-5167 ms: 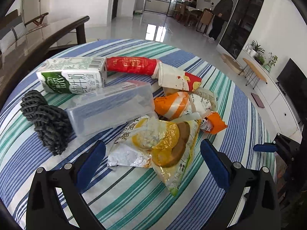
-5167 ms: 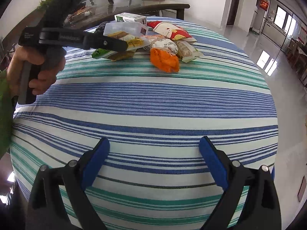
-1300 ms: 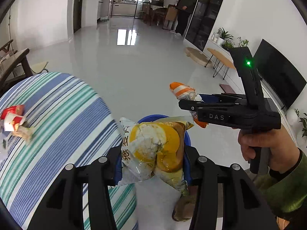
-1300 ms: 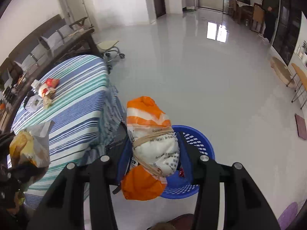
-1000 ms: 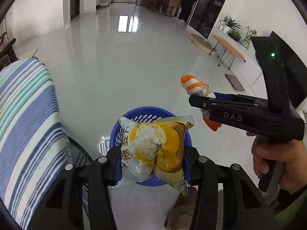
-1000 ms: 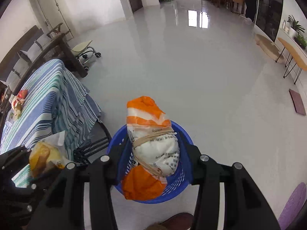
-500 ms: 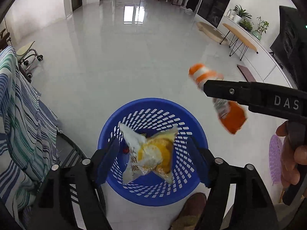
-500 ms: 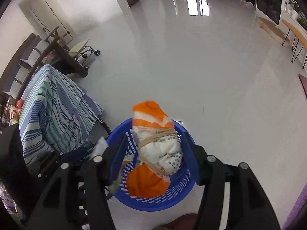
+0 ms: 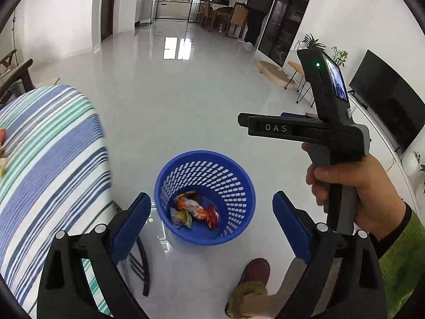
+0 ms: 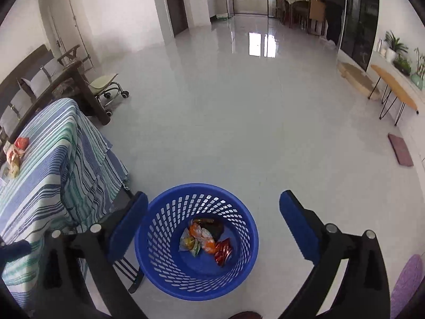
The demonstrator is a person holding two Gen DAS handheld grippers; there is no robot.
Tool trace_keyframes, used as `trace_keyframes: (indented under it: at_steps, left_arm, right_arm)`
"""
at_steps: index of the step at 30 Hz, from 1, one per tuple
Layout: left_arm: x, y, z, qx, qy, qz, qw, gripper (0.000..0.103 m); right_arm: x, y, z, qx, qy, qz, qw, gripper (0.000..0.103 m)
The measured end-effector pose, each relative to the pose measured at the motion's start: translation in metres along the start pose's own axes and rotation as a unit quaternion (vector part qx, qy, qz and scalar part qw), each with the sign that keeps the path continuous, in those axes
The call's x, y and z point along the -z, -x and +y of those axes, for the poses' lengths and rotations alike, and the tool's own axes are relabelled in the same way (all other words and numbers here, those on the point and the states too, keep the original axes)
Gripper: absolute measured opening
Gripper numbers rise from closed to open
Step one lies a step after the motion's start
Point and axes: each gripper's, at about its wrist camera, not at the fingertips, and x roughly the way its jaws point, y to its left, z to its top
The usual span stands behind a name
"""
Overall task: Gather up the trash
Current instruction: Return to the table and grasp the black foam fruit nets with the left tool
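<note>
Above the blue basket (image 9: 240, 186) I am holding my left hand-held gripper (image 9: 211, 214) and right hand-held gripper (image 10: 213, 216), jaws just opening wide, nothing between them. Snack wrappers (image 10: 205, 242) are lying inside the basket, beside the striped desk (image 10: 53, 159).

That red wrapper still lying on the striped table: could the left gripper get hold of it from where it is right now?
Probably not without moving. The left gripper hangs open and empty over the blue basket on the floor, while the red wrapper lies at the far side of the striped table. Nothing blocks the way back.
</note>
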Motion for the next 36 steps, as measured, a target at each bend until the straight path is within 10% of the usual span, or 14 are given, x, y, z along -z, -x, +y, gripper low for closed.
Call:
trace_keyframes:
  at_steps: [7,20,25,36]
  left_arm:
    - [0.056,0.08,0.098,-0.119,0.048,-0.009,0.9917,0.093]
    - [0.125,0.177,0.287,-0.295,0.165,-0.012,0.9409,0.095]
    - [0.141,0.182,0.327,-0.303,0.197,-0.003,0.9326,0.095]
    - [0.128,0.2,0.346,-0.275,0.187,0.011,0.943,0.095]
  right_arm:
    - [0.037,0.031,0.101,-0.023,0.092,-0.048,0.994,0.097]
    - [0.074,0.063,0.332,-0.17,0.236,0.009,0.957,0.097]
    - [0.069,0.032,0.386,-0.157,0.252,0.038,0.954,0.097]
    - [0.065,0.014,0.397,-0.151,0.242,0.052,0.957,0.098]
